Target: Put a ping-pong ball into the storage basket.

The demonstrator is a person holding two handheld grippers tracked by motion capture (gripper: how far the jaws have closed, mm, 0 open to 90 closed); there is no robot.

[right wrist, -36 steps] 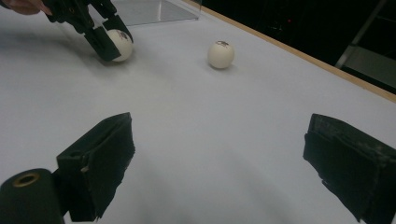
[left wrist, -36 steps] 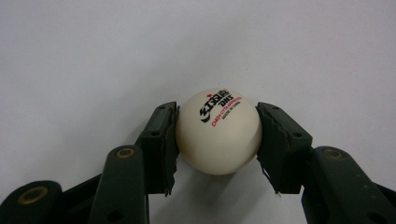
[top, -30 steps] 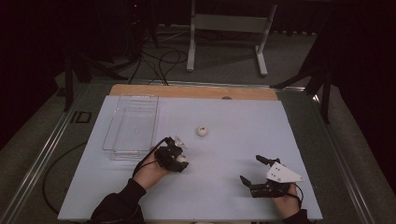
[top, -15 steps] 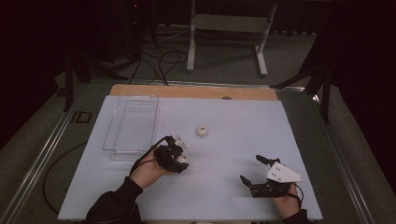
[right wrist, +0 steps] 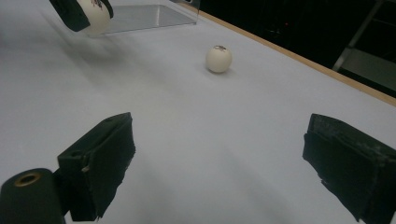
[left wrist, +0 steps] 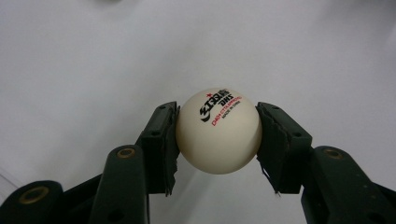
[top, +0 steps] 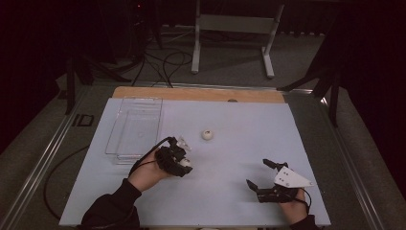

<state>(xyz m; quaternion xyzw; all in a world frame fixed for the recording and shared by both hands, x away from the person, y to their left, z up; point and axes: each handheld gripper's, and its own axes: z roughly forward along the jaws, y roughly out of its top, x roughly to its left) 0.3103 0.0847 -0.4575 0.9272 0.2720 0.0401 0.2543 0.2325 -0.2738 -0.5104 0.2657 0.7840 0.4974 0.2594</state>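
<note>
- Two black fingers (left wrist: pixel 166 149) of the left gripper (left wrist: pixel 217 140) are pinching a white table-tennis ball (left wrist: pixel 218 130) at its widest girth, one pad on each side, with the red and black print facing up toward the left gripper view's camera.
- That grip is sitting across the middle of the ball, which is the right place: a smooth, light sphere would likely squirt out if the pads were riding above or below the middle, so the squeeze should be kept even and no harder than needed.
- In the high view the left gripper (top: pixel 178 159) is holding the ball (top: pixel 185 163) clear of the white tabletop (top: pixel 239 143), just beside the near right corner of the clear plastic tray (top: pixel 125 136).
- Judging from that layout, the ball is probably bound for the tray; the carry is best done with the hand level and slow, high enough to pass over the tray's wall, and the fingers should part only once the ball is low inside so it does not bounce out.
- One second ball (top: pixel 207 134) is lying loose on the tabletop, a little beyond the left gripper and apart from the tray, so the carry should steer wide of it.
- Off to the right, the right gripper (top: pixel 263 173) is resting near the tabletop's front edge with its fingers (right wrist: pixel 100 158) spread wide and nothing between them, well apart from both balls.
</note>
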